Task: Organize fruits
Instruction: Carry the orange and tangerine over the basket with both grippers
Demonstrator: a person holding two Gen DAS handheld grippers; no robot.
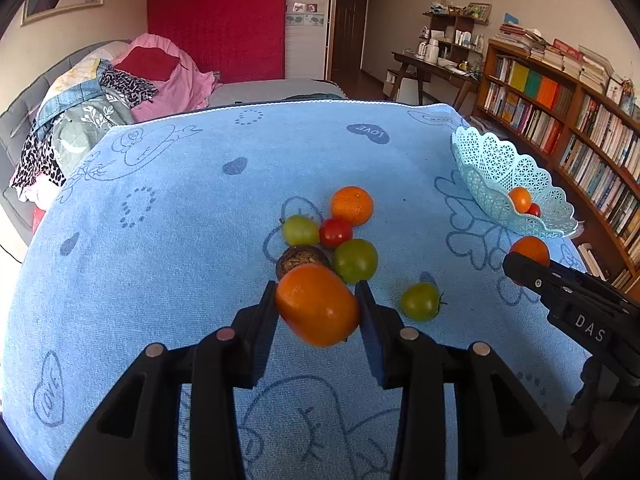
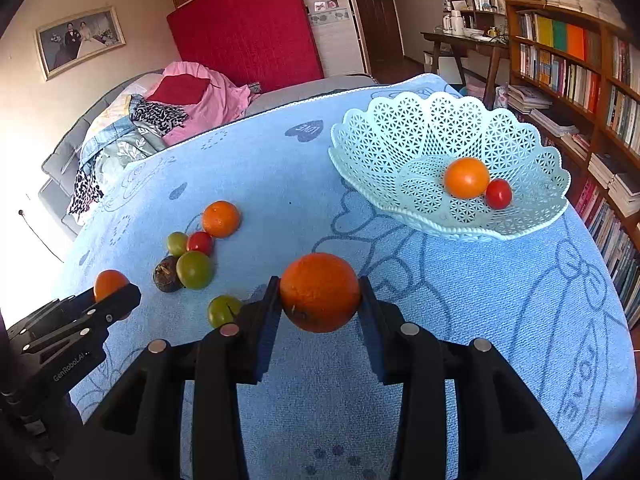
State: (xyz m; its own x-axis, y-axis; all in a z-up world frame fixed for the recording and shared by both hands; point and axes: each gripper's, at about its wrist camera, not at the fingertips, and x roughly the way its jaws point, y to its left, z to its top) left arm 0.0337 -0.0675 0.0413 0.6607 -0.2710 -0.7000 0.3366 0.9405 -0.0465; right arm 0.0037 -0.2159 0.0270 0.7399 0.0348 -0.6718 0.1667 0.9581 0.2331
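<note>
My left gripper (image 1: pixel 318 294) is shut on a smooth orange tomato (image 1: pixel 318 306), held above the blue towel (image 1: pixel 180 240). My right gripper (image 2: pixel 320 290) is shut on a rough-skinned orange (image 2: pixel 320 292), held above the towel in front of the pale blue lattice basket (image 2: pixel 400 140). The basket holds an orange tomato (image 2: pixel 466 178) and a small red tomato (image 2: pixel 499 193). On the towel lie a mandarin (image 1: pixel 352 205), a red tomato (image 1: pixel 335 232), two green tomatoes (image 1: pixel 300 230) (image 1: pixel 356 260), a dark brown fruit (image 1: pixel 298 258) and a lone green tomato (image 1: pixel 420 302).
The towel covers a table with a bed and piled clothes (image 1: pixel 100 112) behind it. A bookshelf (image 1: pixel 580 120) stands at the right, close to the basket's (image 1: pixel 500 172) side. The right gripper's body (image 1: pixel 580 312) reaches in from the right in the left wrist view.
</note>
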